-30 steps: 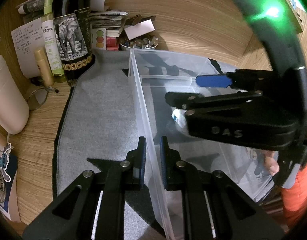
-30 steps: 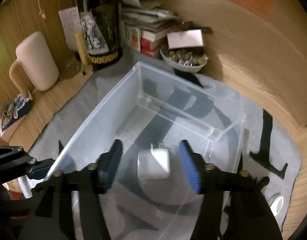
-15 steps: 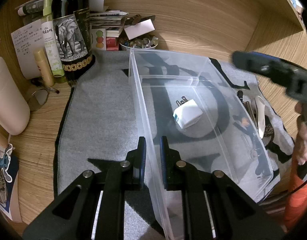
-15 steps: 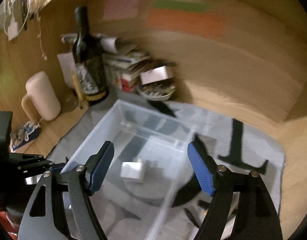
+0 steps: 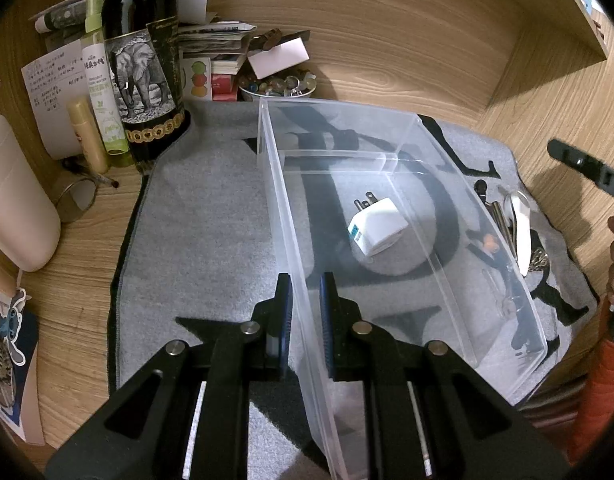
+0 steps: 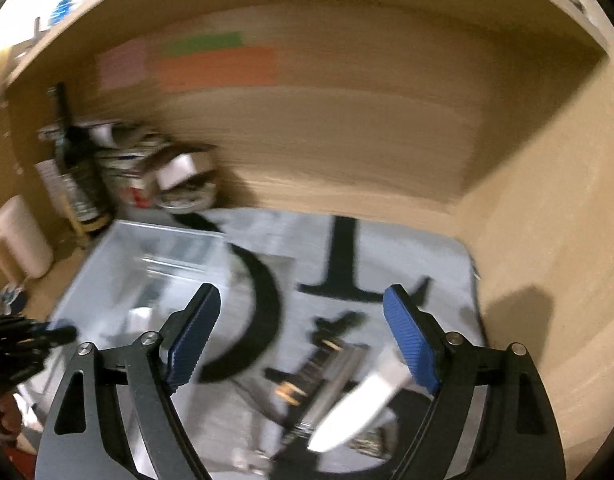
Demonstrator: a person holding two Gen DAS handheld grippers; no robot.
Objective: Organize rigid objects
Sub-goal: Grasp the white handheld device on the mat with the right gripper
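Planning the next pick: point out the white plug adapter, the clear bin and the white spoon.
white plug adapter point(image 5: 377, 226), left wrist view, top face of its body.
clear bin point(image 5: 281, 200), left wrist view, left wall.
white spoon point(image 6: 357, 410), right wrist view, blurred handle.

The left gripper point(image 5: 305, 312) is matte black, with angular arms cut by triangular holes, round silver screws at the joints and thin blue ribbed pads point(image 5: 325, 308) on its fingers. The right gripper point(image 6: 303, 340) is the same build, its blue pads point(image 6: 409, 344) broader. An orange sleeve point(image 5: 599, 392) covers the person's right arm.
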